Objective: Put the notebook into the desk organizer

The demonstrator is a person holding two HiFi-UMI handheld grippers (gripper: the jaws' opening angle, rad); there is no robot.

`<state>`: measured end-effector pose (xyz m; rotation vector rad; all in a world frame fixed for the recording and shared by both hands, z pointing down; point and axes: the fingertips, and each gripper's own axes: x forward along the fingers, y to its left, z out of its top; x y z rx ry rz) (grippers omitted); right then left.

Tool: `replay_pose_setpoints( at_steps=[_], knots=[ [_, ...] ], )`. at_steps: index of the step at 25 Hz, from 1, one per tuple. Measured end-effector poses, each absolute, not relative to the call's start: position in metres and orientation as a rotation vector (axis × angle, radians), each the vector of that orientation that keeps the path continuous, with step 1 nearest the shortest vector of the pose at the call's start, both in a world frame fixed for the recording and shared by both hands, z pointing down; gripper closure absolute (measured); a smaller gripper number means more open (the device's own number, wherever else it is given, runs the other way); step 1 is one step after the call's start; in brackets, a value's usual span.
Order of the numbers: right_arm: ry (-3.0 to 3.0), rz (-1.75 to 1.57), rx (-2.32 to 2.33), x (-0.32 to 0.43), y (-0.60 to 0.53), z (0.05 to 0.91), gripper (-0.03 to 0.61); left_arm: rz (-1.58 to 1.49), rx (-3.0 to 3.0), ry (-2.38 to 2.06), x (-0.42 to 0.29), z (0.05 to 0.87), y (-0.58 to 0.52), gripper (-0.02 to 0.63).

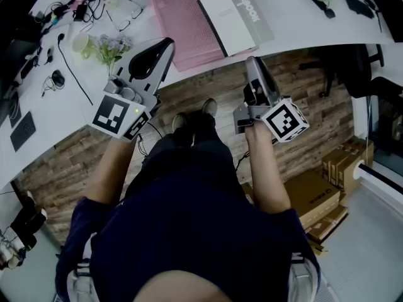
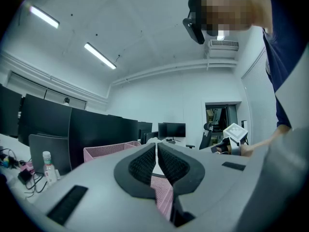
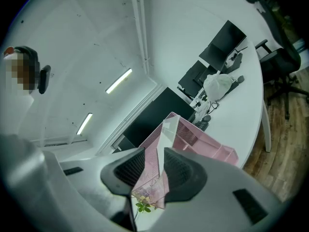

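Note:
The notebook (image 1: 236, 14), white-grey with a dark spine, lies on top of the pink mesh desk organizer (image 1: 182, 24) at the far edge of the white desk (image 1: 56, 112). My left gripper (image 1: 169, 43) hovers over the desk's near edge just left of the organizer, its jaws together and empty. In the left gripper view its pads (image 2: 145, 163) meet, with the organizer (image 2: 104, 150) behind. My right gripper (image 1: 252, 60) hangs off the desk, below the notebook. Its jaws stand slightly apart, and the organizer (image 3: 207, 146) and notebook edge (image 3: 166, 129) show through the gap of the right gripper (image 3: 154, 153).
A small vase of flowers (image 1: 108, 48), glasses (image 1: 129, 22), a mouse (image 1: 58, 77) and cables lie on the desk left of the organizer. Dark monitors (image 2: 48, 124) and a bottle (image 2: 47, 164) stand behind. Cardboard boxes (image 1: 321, 197) and an office chair (image 1: 359, 61) are at right.

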<state>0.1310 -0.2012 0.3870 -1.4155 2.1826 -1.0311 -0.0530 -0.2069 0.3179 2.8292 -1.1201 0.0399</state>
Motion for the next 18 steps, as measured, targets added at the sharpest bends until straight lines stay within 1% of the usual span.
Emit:
replay_pose_setpoints(
  at_steps=[11,18],
  knots=[
    [2.213,-0.998,-1.4,0.122,-0.192,0.377,0.471,0.023,2.835,-1.127,-0.059,0.313,-0.198,0.575],
    [2.242,-0.967,-1.39,0.118,-0.188,0.369,0.503,0.014,2.837,-1.126,-0.06,0.311,-0.194,0.575]
  ],
)
